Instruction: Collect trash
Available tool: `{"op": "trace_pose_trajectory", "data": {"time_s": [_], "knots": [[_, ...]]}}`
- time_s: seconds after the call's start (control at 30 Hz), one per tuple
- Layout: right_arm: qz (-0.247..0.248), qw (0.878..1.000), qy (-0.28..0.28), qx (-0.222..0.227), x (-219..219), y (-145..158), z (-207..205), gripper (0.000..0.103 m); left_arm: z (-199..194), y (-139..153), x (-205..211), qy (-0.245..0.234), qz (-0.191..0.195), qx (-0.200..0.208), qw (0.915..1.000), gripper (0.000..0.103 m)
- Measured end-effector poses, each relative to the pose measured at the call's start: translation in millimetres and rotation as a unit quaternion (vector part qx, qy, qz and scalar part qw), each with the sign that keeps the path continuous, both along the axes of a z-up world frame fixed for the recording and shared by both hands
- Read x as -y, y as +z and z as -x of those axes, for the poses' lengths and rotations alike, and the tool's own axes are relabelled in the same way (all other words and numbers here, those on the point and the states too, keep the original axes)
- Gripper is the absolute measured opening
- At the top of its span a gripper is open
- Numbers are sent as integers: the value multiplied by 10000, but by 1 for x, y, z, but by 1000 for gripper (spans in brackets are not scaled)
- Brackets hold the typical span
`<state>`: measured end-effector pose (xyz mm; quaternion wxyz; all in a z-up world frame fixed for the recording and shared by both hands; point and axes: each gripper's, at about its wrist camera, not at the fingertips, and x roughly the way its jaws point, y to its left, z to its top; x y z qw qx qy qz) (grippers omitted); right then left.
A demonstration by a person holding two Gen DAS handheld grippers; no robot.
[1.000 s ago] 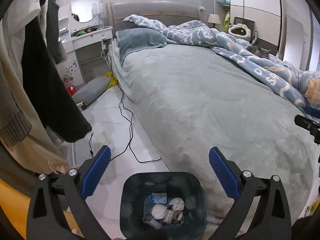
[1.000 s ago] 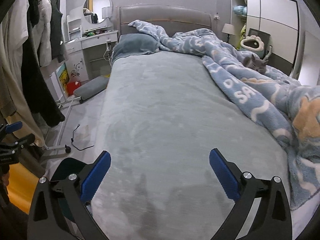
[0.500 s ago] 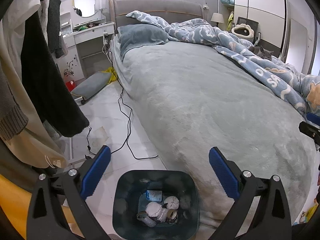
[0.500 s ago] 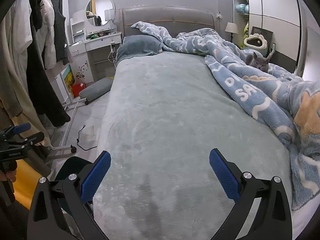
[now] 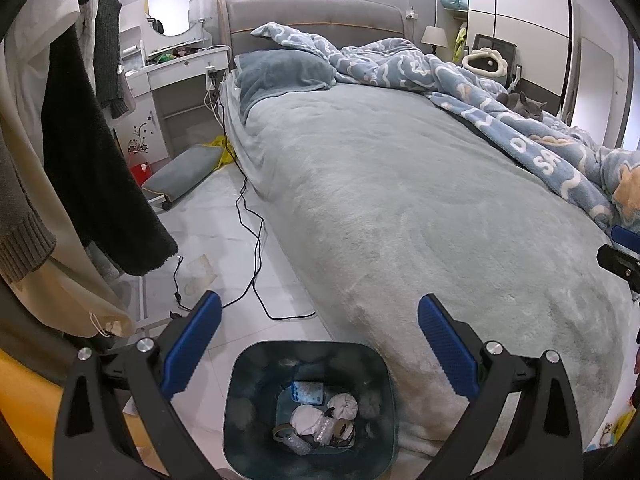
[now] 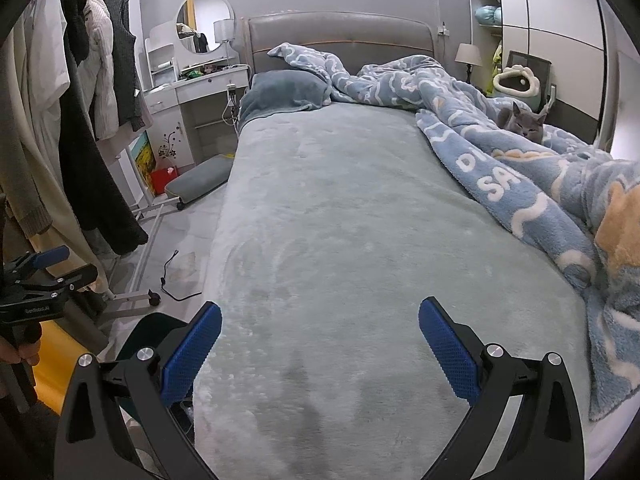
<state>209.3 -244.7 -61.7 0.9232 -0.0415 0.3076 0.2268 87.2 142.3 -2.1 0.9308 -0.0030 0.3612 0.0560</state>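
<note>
Beside the bed (image 5: 400, 200), your bin (image 5: 310, 408) already holds the trash (image 5: 320, 420); both left gripper (image 5: 320, 344) and right gripper (image 6: 320, 344) gape empty. Swing carelessly and you'd snag the cable (image 5: 252, 248).

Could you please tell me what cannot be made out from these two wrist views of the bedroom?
- Dark teal plastic trash bin: left wrist view cuts off its near rim; in the right wrist view the open right gripper hides most of it.
- Crumpled white and grey trash inside the bin: too jumbled to identify.
- Clutter on the white dressing table: too small.
- Grey cat: its body is hidden by the blue patterned fleece blanket.
- Open left gripper: holds nothing.
</note>
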Motion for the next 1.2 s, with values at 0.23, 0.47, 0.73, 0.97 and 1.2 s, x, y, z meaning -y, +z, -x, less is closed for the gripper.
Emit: {"op": "trace_pose_trajectory", "data": {"time_s": [0.23,0.47,0.73,0.97,1.2], "knots": [[4,10000,4,0,0,0,0,100,1,0,1,2,-6,-4,10000,100],[-2,10000,-3,-1,0,0,0,100,0,0,3,0,-14,6,10000,100],[-3,10000,-4,-2,0,0,0,100,1,0,3,-1,-9,7,10000,100],[0,10000,-3,4,0,0,0,100,1,0,3,-3,-5,8,10000,100],[1,10000,1,2,0,0,0,100,1,0,2,-3,-3,4,10000,100]]}}
